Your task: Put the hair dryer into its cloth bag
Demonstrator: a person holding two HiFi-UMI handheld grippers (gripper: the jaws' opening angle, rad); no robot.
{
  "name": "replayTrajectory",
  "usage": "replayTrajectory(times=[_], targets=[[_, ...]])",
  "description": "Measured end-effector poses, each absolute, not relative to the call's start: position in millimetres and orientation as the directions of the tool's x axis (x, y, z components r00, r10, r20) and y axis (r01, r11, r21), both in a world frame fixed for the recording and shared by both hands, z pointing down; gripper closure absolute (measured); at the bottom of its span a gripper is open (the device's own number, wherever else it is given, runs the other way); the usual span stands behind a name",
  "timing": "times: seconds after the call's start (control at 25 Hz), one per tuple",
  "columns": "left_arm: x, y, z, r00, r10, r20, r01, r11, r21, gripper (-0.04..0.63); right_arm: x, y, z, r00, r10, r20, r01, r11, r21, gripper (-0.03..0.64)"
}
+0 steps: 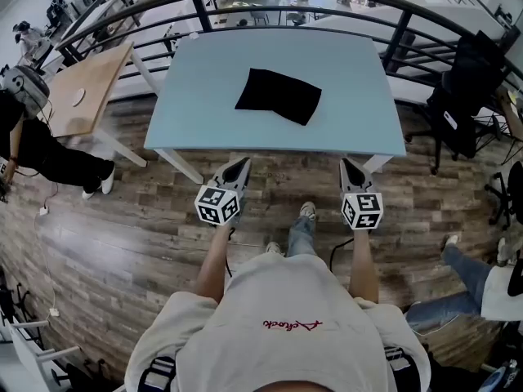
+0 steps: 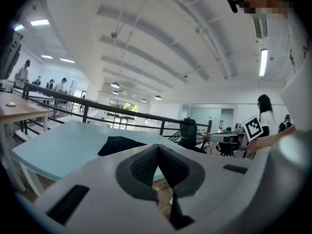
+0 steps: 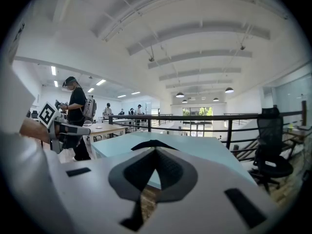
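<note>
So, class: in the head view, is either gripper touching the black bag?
No: the left gripper and right gripper sit short of the table, apart from the bag.

I can't tell what the black cloth bag [image 1: 279, 95] at the middle of the counter [image 1: 196, 80] holds; its inside is hidden. In the left gripper view, the left claw [image 2: 158, 149] covers the bag's near edge and part of the counter's near side with its own body. In the right gripper view, the right claw [image 3: 155, 150] hides almost all of the bag, and only a dark ridge shows above its closed jaws. On the counter's near side, the person's hands are hidden under the marker cubes [image 1: 217, 205]. The head view's bottom edge cuts off the person's head. Beyond the counter's far side, the people [image 3: 108, 109] are too small to make out.
</note>
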State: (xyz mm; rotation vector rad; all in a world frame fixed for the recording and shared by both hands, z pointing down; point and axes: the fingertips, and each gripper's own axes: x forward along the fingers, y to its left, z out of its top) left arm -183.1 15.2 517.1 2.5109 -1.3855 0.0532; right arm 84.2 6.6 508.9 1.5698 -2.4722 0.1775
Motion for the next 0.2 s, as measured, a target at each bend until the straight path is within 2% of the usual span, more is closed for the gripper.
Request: replayTrajectory(times=[0.2], targets=[[-188.2, 16.8, 516.4, 0.539, -0.827, 0.160, -0.837, -0.502, 0.219, 0.588, 79.6, 7.3, 510.5, -0.414, -0.878, 0.242, -0.904, 0.428, 0.009, 0.601]])
